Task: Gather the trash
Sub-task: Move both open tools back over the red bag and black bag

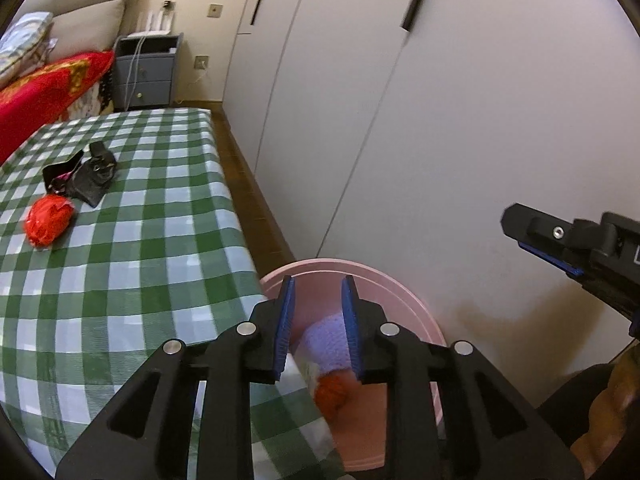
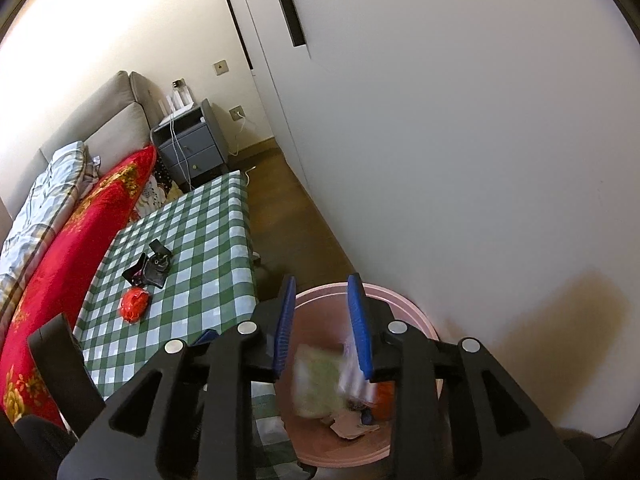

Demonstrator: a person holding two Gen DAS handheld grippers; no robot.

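Observation:
A pink bin (image 1: 404, 300) stands on the floor by the table's near right corner; it also shows in the right wrist view (image 2: 416, 312). Inside lie a purple-white wrapper (image 1: 324, 340), an orange-red wad (image 1: 334, 394), a blurred green-white packet (image 2: 318, 384) and paper scraps (image 2: 352, 426). My left gripper (image 1: 318, 308) is open and empty above the bin's left rim. My right gripper (image 2: 322, 312) is open and empty above the bin; its side shows in the left wrist view (image 1: 560, 248). A red crumpled wad (image 1: 48, 218) (image 2: 134, 304) and a black wrapper (image 1: 84, 172) (image 2: 150, 268) lie on the green checked table (image 1: 140, 240).
White wardrobe doors (image 1: 440, 100) rise right behind the bin. A narrow strip of wood floor (image 2: 296, 216) runs between table and wardrobe. A red blanket (image 2: 80, 232) lies on the bed left of the table. A grey nightstand (image 1: 146, 68) stands at the far wall.

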